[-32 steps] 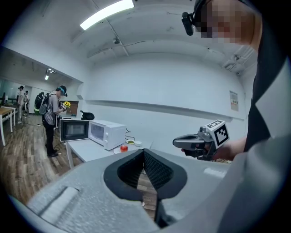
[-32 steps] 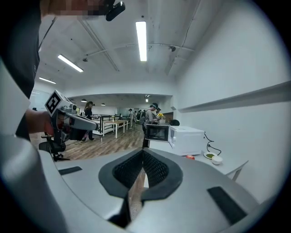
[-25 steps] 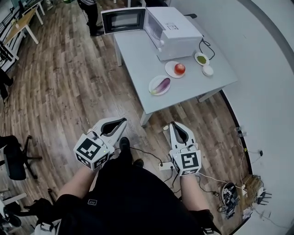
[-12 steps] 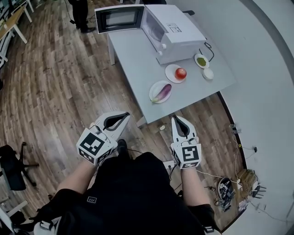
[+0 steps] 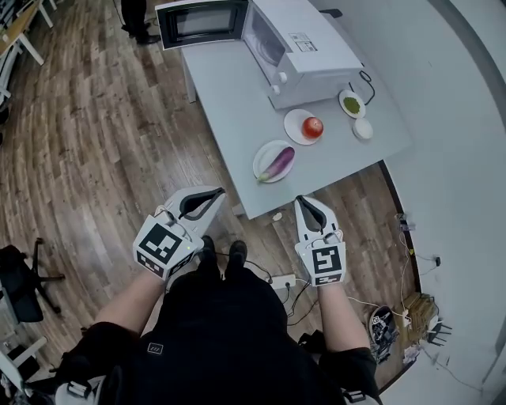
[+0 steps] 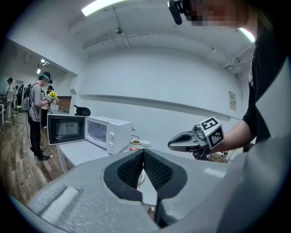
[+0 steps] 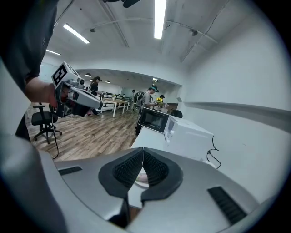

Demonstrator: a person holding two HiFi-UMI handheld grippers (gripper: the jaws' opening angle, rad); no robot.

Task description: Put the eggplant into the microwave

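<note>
A purple eggplant (image 5: 277,164) lies on a white plate (image 5: 262,157) near the front edge of the grey table (image 5: 229,95). The white microwave (image 5: 304,43) stands at the table's far end with its door (image 5: 199,22) swung open to the left. My left gripper (image 5: 215,193) is shut and empty, held over the floor short of the table. My right gripper (image 5: 304,202) is also shut and empty, just before the table's front edge, a little nearer than the eggplant. The microwave (image 6: 102,132) shows ahead in the left gripper view, and the microwave (image 7: 179,129) in the right gripper view too.
A second plate holds a red tomato (image 5: 312,126). A small green-filled dish (image 5: 351,104) and a white lid (image 5: 363,128) sit at the table's right side. A cable (image 5: 365,83) trails from the microwave. An office chair (image 5: 20,277) stands at left; a person (image 5: 136,17) stands beyond the table.
The view has shifted closer to the table. Both grippers have moved slightly forward toward its front edge and remain shut.
</note>
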